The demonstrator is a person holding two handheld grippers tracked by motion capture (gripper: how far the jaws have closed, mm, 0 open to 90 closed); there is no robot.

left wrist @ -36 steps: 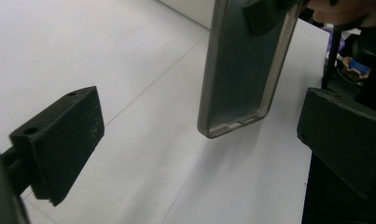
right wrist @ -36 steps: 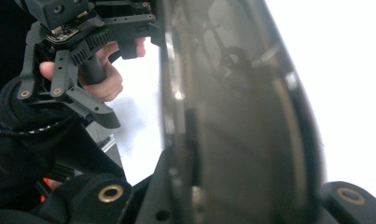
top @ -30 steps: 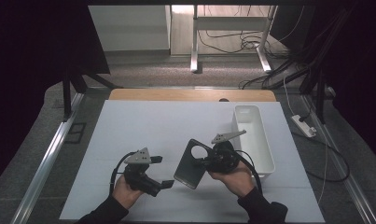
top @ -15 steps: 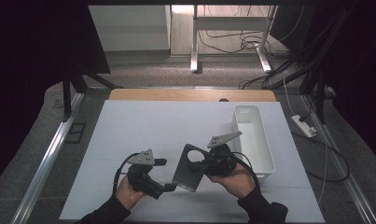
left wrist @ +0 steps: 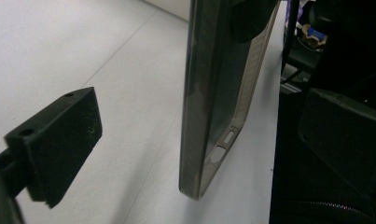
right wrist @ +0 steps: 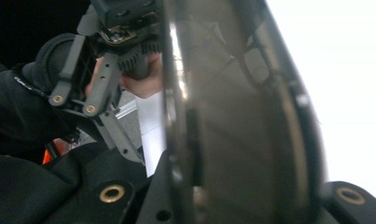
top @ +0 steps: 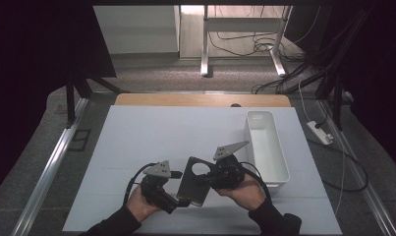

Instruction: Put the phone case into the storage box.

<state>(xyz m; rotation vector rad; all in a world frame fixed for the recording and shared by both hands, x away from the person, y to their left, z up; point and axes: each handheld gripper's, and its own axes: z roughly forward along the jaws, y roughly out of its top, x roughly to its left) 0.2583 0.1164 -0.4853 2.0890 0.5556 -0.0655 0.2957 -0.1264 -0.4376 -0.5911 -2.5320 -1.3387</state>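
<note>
1. Translucent grey plastic forms the phone case (top: 193, 181), a flat shell with a round camera opening near its far end; it is held up off the white desk (top: 151, 132), tilted, its long axis running from near to far with the far end leaning right.
2. Right gripper (top: 205, 178): its jaws are clamped on the right edge of the phone case (right wrist: 232, 116) near the round opening, and in the right gripper view the case stands edge-on between them.
3. Left gripper (top: 178, 200): jaws apart, holding nothing. In the left gripper view the near end of the phone case (left wrist: 213, 116) stands between the left jaw pad and the right one, touching neither that can be seen.
4. Deciding relation: the case lies just right of the left gripper, its thin edge presented to the open jaws, so the left hand (top: 139, 206) is placed to take the near end; a closing of those jaws would probably pinch the case across its thickness.
5. White bin (top: 267, 147): empty, on the desk just right of the right hand (top: 242, 189).
6. Change from the earlier frames: the left gripper has closed in on the near corner of the case from the left; the right hand's grip is unchanged, and the case has sunk slightly nearer.
</note>
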